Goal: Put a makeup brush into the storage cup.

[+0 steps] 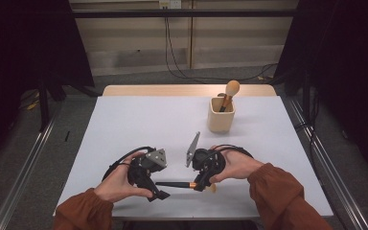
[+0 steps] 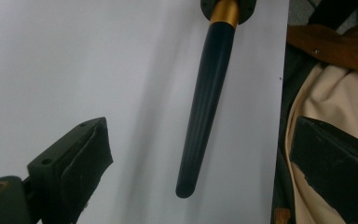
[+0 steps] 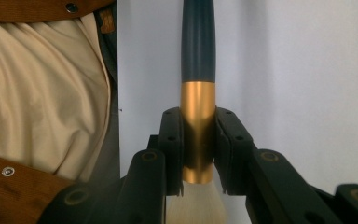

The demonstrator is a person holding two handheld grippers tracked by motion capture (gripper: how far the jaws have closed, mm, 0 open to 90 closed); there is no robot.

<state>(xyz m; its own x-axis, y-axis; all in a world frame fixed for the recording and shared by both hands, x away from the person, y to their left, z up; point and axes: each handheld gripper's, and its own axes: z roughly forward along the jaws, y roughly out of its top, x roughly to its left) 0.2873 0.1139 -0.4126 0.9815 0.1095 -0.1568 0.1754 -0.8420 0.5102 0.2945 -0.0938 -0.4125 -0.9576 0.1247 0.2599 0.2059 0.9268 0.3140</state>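
While my right gripper (image 3: 198, 154) clamps its two black jaws on the gold ferrule of the makeup brush (image 3: 198, 51), the pads press it from both sides at the lower middle of the right gripper view, with the pale bristles just below them and the dark handle running straight up to the top edge. In the high view that right gripper (image 1: 202, 184) sits low and right of centre, and the brush (image 1: 175, 184) lies level, its handle pointing toward the left of the frame.

My left gripper (image 2: 196, 154) has its jaws wide apart, one pad at the lower left and the other at the lower right of the left gripper view. The brush handle (image 2: 207, 107) comes down from the top of that view and its rounded tip ends between the two pads, touching neither. In the high view the left gripper (image 1: 159, 193) sits low and left of centre, just beside the handle's free end.

Farther out, the white table (image 1: 134, 120) spreads under both hands. A beige cup (image 1: 220, 120) stands upper right of centre, well apart from the grippers, and a second brush (image 1: 230, 92) leans in it, round head up. My rust-coloured sleeves (image 1: 287, 191) enter from the bottom edge.
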